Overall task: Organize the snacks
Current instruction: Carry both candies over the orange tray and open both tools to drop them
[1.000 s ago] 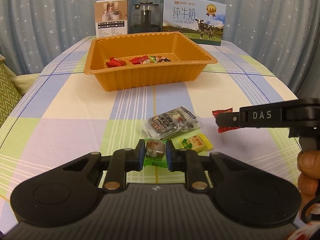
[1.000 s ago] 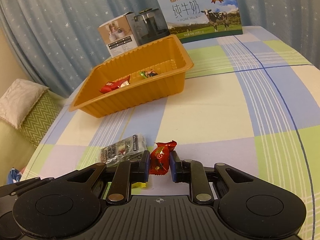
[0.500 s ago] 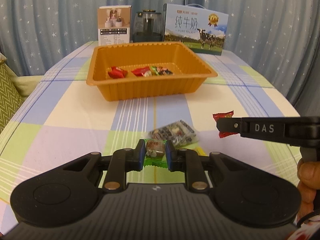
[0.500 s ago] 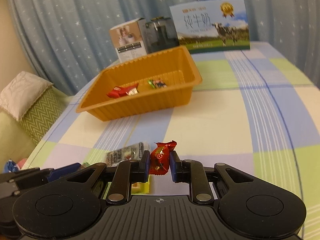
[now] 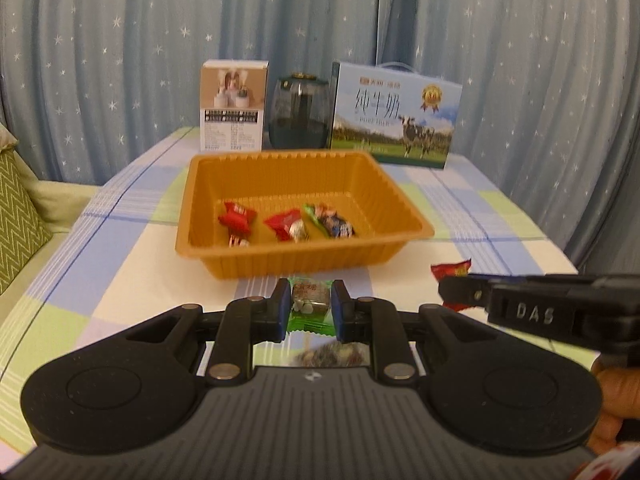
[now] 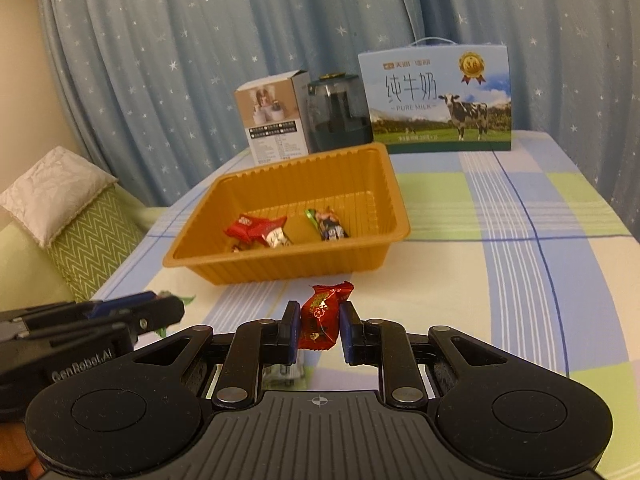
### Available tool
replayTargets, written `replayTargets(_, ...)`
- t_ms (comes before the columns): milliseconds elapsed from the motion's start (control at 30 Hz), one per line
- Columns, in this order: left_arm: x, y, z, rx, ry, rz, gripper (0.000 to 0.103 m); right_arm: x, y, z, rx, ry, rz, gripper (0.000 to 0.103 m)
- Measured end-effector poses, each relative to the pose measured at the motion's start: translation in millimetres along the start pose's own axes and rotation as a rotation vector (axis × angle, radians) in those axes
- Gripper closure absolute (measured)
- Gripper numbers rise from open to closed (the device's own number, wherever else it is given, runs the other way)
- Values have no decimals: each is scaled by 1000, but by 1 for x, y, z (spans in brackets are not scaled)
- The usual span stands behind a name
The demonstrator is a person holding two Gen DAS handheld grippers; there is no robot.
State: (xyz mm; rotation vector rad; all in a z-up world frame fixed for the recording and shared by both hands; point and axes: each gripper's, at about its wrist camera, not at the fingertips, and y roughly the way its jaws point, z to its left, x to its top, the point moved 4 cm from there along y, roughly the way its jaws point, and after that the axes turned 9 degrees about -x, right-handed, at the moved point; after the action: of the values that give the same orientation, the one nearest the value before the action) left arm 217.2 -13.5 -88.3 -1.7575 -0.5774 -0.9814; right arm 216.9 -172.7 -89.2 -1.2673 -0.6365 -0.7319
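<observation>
My left gripper is shut on a green-wrapped snack and holds it above the table, just short of the orange tray. My right gripper is shut on a red-wrapped candy, also in front of the tray. The tray holds several wrapped snacks, red ones on the left and a green and blue one on the right. The right gripper with its red candy shows at the right of the left wrist view. A dark snack packet lies on the table under my left gripper.
Behind the tray stand a small white box, a dark glass jar and a blue milk carton box. A starred blue curtain hangs behind the checked tablecloth. A green cushion sits left of the table.
Both grippers have risen and moved forward toward the tray with their snacks. The loose packets on the table have slid down out of sight beneath them.
</observation>
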Motion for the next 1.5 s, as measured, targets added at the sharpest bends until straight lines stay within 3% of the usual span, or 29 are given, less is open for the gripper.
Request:
replayTargets(267,23,4,-2,-7,-6,-42,84,21,5,-1,8,-9,-31,82)
replayTargets(867,66,34,34,33,-59,-87,84,71,44,4,11,52,-94,82)
replayTargets(1500,83,88,75,53,-127,-48,84,89,101,12,-26,38,-79,82)
